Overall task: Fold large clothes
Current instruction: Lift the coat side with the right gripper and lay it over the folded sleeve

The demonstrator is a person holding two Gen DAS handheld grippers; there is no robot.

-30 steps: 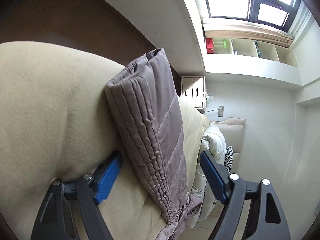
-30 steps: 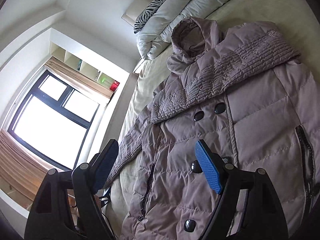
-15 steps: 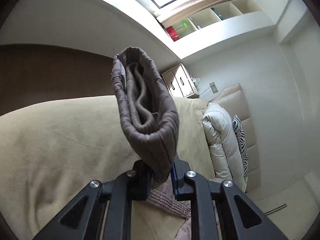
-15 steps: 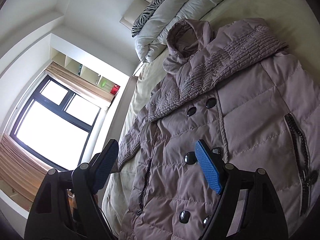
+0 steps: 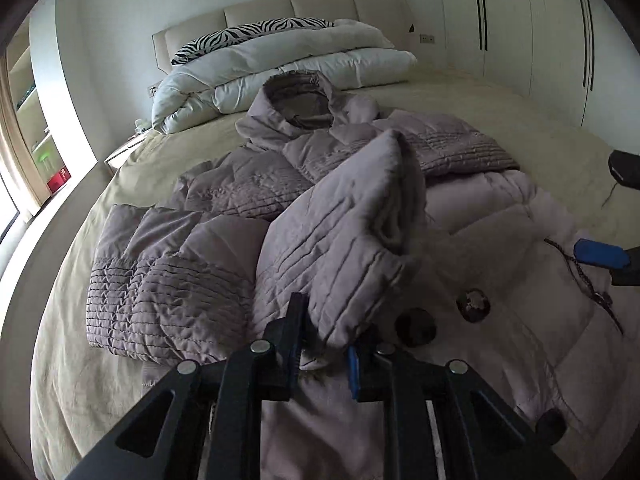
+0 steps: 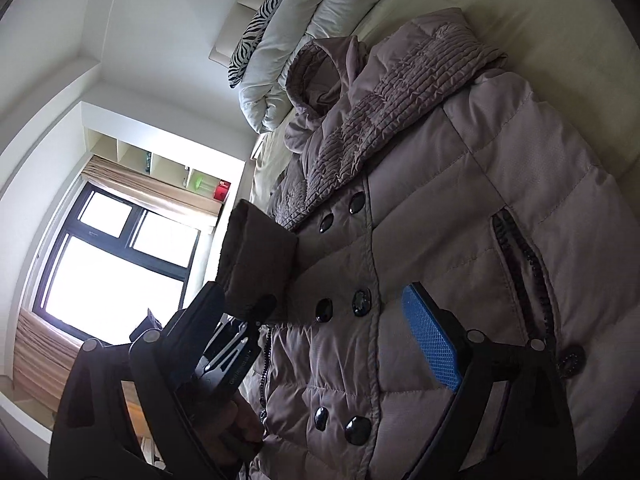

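A mauve quilted hooded coat (image 5: 500, 248) lies front-up on the beige bed (image 5: 72, 360), hood toward the headboard. My left gripper (image 5: 324, 354) is shut on the cuff of the coat's sleeve (image 5: 352, 216) and holds it lifted over the coat's front, near the dark buttons (image 5: 416, 326). The other sleeve (image 5: 440, 144) lies folded across the chest. My right gripper (image 6: 320, 324) is open and empty, hovering over the coat's (image 6: 460, 220) buttoned front. The left gripper with the sleeve cuff (image 6: 256, 264) shows in the right wrist view too.
A folded white duvet (image 5: 280, 68) and a zebra pillow (image 5: 248, 36) lie at the headboard. A window (image 6: 112, 264) and wall shelves (image 6: 160, 164) are beside the bed. Wardrobe doors (image 5: 540, 20) stand on the other side.
My left gripper closed on the sleeve cuff, lifted it off the bed and swung it over the coat's front. My right gripper stayed open, shifting slightly over the coat.
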